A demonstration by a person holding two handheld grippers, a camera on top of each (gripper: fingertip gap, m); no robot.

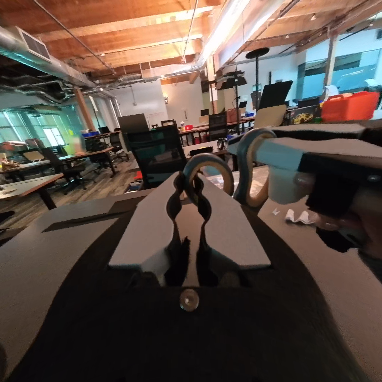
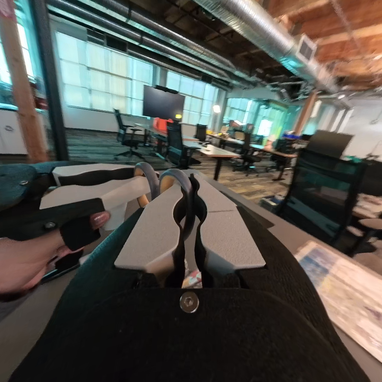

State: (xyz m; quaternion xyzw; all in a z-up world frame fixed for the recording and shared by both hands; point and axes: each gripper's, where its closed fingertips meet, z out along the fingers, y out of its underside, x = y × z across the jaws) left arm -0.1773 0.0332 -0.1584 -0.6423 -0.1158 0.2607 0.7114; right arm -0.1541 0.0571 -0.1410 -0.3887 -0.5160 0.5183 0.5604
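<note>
Holding a pair of scissors (image 1: 208, 177) aloft between two handheld grippers, well above a grey table (image 1: 62, 237) in an open office.

Item one: the scissors, with two finger loops, blue-grey outside and tan inside. Blades not visible in either view.

Item two: left gripper (image 1: 191, 182). Jaws nearly closed, dark wavy pads pressing on the rim of one loop near their tips.

Item three: right gripper (image 2: 189, 186). Jaws drawn close together on the rim of the other loop (image 2: 175, 179), which runs down between the pads. A hand (image 1: 341, 223) grips its black handle at the right of the left wrist view.

Item four: surroundings. Black office chair (image 1: 153, 153) just beyond the table, rows of desks (image 1: 91, 151) farther off, orange bin (image 1: 349, 108) at far right, small white paper scraps (image 1: 299, 216) on the table, a printed sheet (image 2: 341, 289) at near right.

Risks, as judged: each hold is on a thin curved rim near the pad tips, so the loop could slide or twist out if either gripper tilts. Pulling the two apart unevenly could swing the unseen blades. A drop would land on the table below.
</note>
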